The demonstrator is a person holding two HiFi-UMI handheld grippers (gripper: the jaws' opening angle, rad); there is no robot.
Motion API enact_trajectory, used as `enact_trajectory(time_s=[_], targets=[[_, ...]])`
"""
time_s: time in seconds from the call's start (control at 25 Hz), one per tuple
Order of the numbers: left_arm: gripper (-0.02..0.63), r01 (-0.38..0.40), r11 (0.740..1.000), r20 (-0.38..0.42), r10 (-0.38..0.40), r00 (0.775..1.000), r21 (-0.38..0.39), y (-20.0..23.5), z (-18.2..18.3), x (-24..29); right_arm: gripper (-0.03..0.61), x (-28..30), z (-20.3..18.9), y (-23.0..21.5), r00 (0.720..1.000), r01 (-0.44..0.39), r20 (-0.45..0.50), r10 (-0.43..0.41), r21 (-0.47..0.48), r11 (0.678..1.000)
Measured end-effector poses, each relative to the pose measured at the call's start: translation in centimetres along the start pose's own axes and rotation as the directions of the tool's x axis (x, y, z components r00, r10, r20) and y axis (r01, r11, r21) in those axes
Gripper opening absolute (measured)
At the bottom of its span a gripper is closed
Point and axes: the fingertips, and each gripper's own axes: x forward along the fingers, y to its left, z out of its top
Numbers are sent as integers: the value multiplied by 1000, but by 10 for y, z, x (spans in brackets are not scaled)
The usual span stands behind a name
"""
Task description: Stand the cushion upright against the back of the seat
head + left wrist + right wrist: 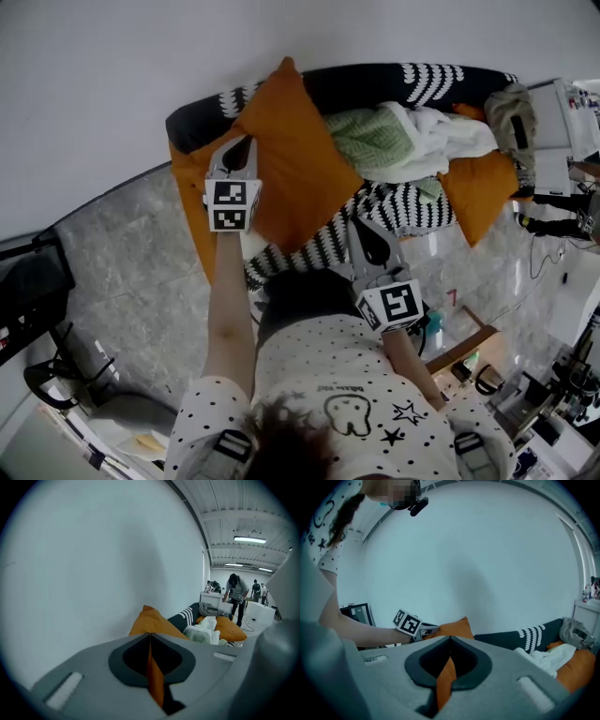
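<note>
A large orange cushion stands tilted on a black-and-white patterned sofa, its top corner reaching the sofa's back by the wall. My left gripper is shut on the cushion's left edge; in the left gripper view orange fabric shows pinched between the jaws. My right gripper is shut on the cushion's lower right corner, and orange fabric sits between its jaws too. The cushion's top rises behind those jaws, beside the left gripper's marker cube.
A green and white blanket heap, a grey garment and a second orange cushion fill the sofa's right half. More orange fabric lies under the left gripper. People stand at desks far off. Clutter lines the floor at right.
</note>
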Motion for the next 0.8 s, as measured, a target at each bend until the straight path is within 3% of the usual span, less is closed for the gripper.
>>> enact_trajectory(time_s=[0.8], targets=[[8, -20, 999, -73, 16, 997, -51, 30, -37, 47, -3, 17, -6, -23, 998, 47, -51, -45, 30, 998]])
